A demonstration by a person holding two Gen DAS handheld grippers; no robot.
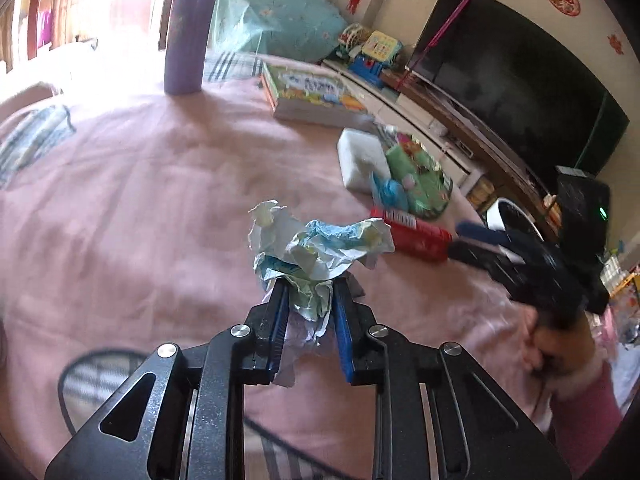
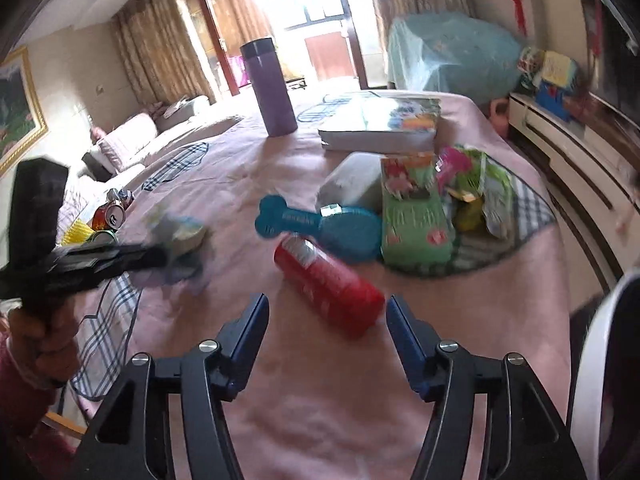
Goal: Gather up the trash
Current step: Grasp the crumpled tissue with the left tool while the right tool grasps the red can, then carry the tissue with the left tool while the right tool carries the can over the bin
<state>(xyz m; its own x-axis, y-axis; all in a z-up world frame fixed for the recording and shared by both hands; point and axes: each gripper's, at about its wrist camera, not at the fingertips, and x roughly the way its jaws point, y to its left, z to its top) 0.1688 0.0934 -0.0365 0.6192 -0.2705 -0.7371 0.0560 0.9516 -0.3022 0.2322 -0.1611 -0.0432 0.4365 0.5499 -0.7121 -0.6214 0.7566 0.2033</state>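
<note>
My left gripper (image 1: 308,280) is shut on a crumpled wad of white and blue paper (image 1: 316,248), held just above the pink tablecloth (image 1: 140,208). The same wad (image 2: 180,236) shows blurred in the right wrist view, in the left gripper (image 2: 160,258). My right gripper (image 2: 326,312) is open and empty, with a red can (image 2: 328,284) lying on its side just ahead of the fingertips. The right gripper (image 1: 460,238) also shows in the left wrist view, beside the red can (image 1: 412,236).
A purple flask (image 2: 270,88), a stack of books (image 2: 380,124), a white block (image 2: 352,182), a blue brush (image 2: 320,224) and green snack packets (image 2: 416,216) stand on the table. Crushed cans (image 2: 112,216) lie at the left edge. A white bin rim (image 2: 592,360) is at right.
</note>
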